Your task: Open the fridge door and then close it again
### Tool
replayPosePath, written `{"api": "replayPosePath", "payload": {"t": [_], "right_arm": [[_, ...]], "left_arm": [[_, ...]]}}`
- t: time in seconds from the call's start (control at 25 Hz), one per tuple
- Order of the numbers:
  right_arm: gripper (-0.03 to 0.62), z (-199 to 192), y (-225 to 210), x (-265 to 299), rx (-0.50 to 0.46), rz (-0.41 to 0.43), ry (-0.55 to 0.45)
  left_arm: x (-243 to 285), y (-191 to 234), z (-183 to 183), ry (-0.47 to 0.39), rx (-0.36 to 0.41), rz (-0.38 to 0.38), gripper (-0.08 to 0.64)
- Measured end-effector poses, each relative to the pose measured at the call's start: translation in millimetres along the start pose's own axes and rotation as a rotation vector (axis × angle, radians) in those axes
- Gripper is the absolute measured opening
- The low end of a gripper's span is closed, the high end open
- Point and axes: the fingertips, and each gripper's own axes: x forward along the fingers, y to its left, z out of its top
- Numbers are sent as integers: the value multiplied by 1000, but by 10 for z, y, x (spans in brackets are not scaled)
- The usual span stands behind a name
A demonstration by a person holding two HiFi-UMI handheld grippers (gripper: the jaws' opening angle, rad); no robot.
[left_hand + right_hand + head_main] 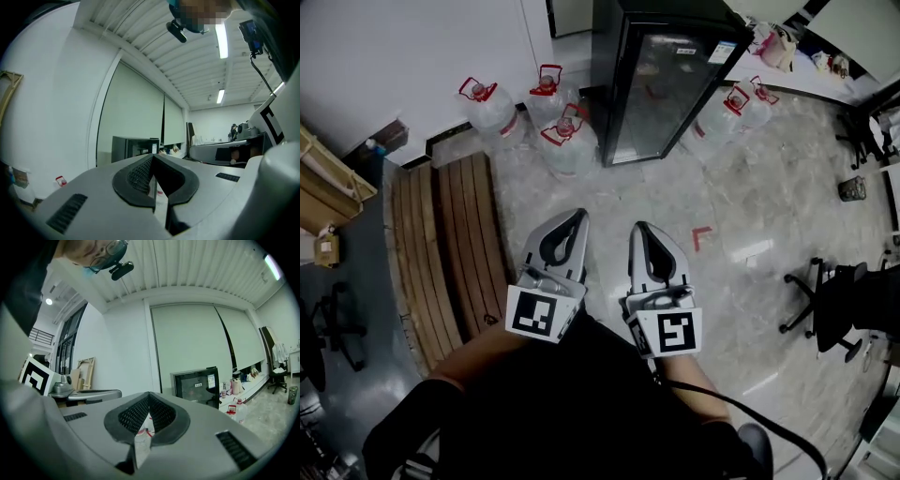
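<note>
Fridge (661,84) faces left tongs (577,216) and right tongs (639,228), both level, clenched, apparently empty.

The head view looks steeply down from above onto the floor (741,187). The left gripper (578,216) and right gripper (639,228) are near, at lower centre, and the fridge (661,84) is well away at top centre. Each gripper view rides low on its own gripper, close behind the jaws, and faces level along them. In the left gripper view the fridge (133,147) sits small at mid-frame. In the right gripper view the fridge (197,384) sits right of centre. All three views share it.
</note>
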Motion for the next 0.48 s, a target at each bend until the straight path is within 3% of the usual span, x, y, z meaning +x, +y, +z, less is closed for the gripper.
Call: {"api": "replayPosePath", "payload": {"t": [0.28,0.48], "right_arm": [[15,38,-723,1472,-23,-81,0],[15,-272,-1274,2213,-29,-144,44]], "left_arm": [[1461,832,-79,14,-22,-75,2],[2342,1237,-415,53,9,-98,2]]}}
